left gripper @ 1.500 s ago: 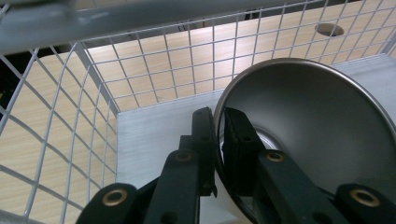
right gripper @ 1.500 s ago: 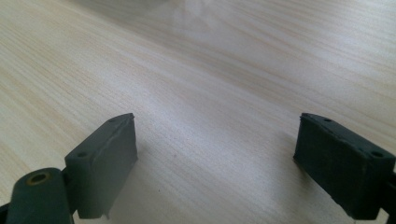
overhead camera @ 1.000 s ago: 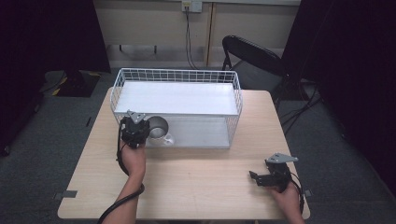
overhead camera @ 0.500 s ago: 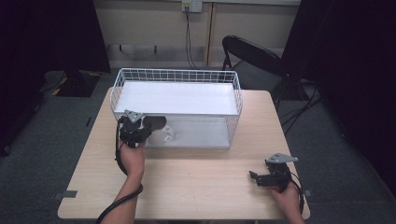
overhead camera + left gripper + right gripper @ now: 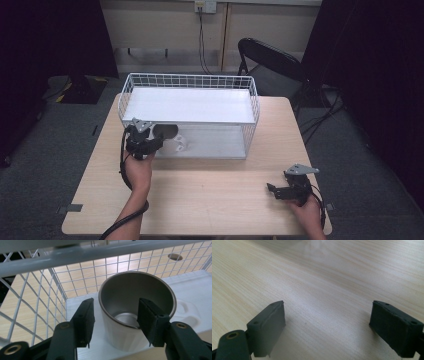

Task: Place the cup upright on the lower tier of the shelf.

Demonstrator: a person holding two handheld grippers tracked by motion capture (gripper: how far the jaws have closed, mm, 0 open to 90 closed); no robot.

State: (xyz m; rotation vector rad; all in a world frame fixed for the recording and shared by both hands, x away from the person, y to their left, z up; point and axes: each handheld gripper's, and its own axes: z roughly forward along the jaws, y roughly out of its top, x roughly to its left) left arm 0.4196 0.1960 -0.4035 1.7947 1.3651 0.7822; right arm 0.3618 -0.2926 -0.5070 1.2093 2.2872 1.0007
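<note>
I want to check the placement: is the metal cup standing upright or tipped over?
Upright. The cup stands on its base on the basket's white lower shelf, mouth up and empty.

White-sided, steel-grey-lined cup in white wire-grid basket at twelve o'clock, on pale wood-grain table, between black jaws.

I saw a light wooden table on a grey carpet floor. A white wire basket sat on the table, near its far edge. It had a flat white shelf across its top and a white floor under that. A metal cup stood upright on that white floor, at the left end.
</note>
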